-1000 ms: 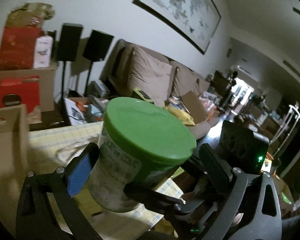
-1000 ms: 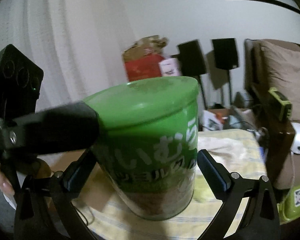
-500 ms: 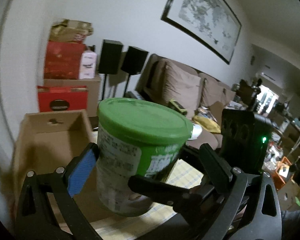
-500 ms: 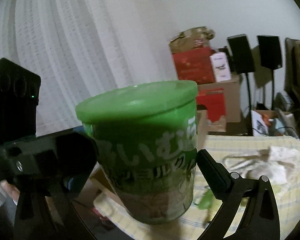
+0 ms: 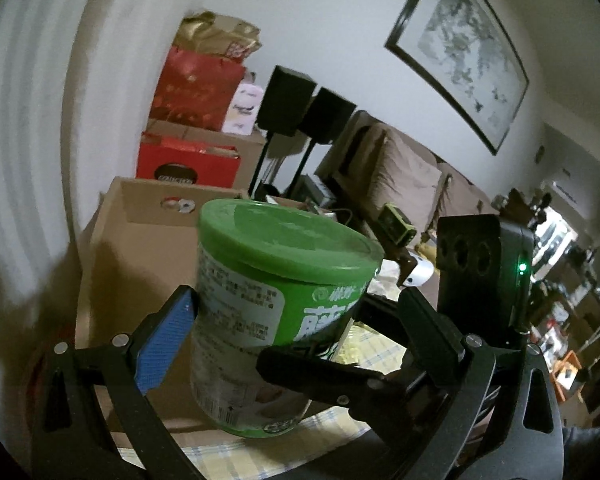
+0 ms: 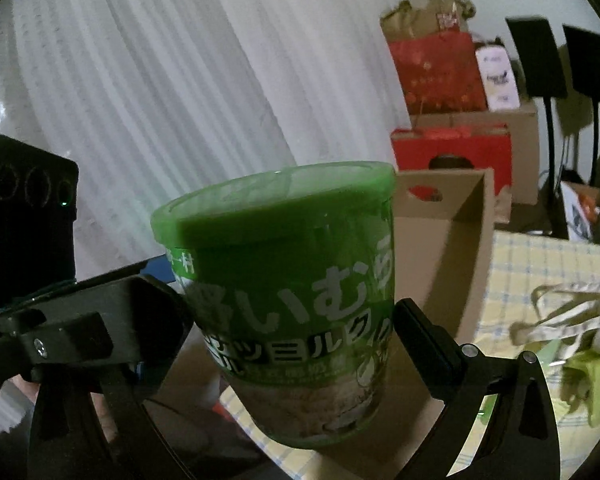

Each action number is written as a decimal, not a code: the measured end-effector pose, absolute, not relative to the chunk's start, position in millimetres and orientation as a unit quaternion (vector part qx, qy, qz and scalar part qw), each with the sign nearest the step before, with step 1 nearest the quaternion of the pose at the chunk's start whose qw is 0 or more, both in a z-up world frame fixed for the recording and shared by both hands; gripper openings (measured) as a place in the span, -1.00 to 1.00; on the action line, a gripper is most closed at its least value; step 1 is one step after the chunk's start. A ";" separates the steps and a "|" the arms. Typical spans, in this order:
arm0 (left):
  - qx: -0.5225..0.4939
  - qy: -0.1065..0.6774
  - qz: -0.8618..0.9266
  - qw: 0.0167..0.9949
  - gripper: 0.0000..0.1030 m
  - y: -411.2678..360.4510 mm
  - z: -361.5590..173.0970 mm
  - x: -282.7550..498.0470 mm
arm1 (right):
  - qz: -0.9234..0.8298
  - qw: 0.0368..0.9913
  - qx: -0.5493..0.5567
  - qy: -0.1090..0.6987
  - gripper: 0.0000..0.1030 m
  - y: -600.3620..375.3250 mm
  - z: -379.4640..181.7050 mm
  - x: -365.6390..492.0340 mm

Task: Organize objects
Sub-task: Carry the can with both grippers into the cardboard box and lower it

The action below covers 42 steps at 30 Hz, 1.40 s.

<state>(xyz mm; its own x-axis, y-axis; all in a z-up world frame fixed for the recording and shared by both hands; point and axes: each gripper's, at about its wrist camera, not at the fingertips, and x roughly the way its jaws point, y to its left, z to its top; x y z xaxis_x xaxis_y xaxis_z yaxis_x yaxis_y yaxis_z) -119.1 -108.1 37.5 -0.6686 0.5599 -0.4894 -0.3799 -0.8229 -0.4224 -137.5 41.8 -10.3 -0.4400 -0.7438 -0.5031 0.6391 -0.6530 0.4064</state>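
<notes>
A green-lidded can [image 5: 268, 240] with a green and white label hangs in the air, gripped by both grippers at once. My left gripper [image 5: 296, 300] presses its blue pad [image 5: 164, 344] against the can's left side. A finger of the right gripper crosses in front of the can there. In the right wrist view the can [image 6: 284, 280] fills the middle, with my right gripper [image 6: 292, 308] shut around it; its left finger is hidden behind the left gripper's body. An open cardboard box [image 5: 140, 248] sits right behind and below the can.
The box [image 6: 440, 216] stands on a table with a yellow checked cloth [image 6: 540, 256], beside a white curtain [image 6: 160, 80]. A crumpled cloth bag [image 6: 572, 320] lies on the table to the right. Red and brown boxes [image 5: 188, 156], speakers on stands and a sofa are behind.
Both grippers have carried the can leftward across the table, from in front of the sofa to over the cardboard box by the curtain. The grip on it is unchanged.
</notes>
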 end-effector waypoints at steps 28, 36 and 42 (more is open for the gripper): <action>-0.390 -0.262 0.847 0.249 0.83 -156.1 -33.0 -199.8 | -0.800 0.381 0.435 0.159 0.94 -32.2 -67.4 -266.2; -0.416 -0.263 0.838 0.236 0.83 -161.3 -41.5 -200.0 | -0.814 0.333 0.416 0.232 0.95 -35.7 -74.3 -262.8; -0.448 -0.261 0.824 0.228 0.84 -151.6 -52.5 -206.7 | -0.838 0.311 0.394 0.215 0.95 2.5 -59.0 -252.3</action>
<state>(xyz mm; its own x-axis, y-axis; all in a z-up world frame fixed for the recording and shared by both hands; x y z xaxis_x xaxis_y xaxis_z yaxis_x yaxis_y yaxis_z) -206.7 -151.6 -52.5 -0.4936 0.6101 -0.6197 -0.1418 -0.7595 -0.6349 -252.3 2.5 -59.0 -0.4959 -0.3517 -0.7939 0.6905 -0.7141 -0.1150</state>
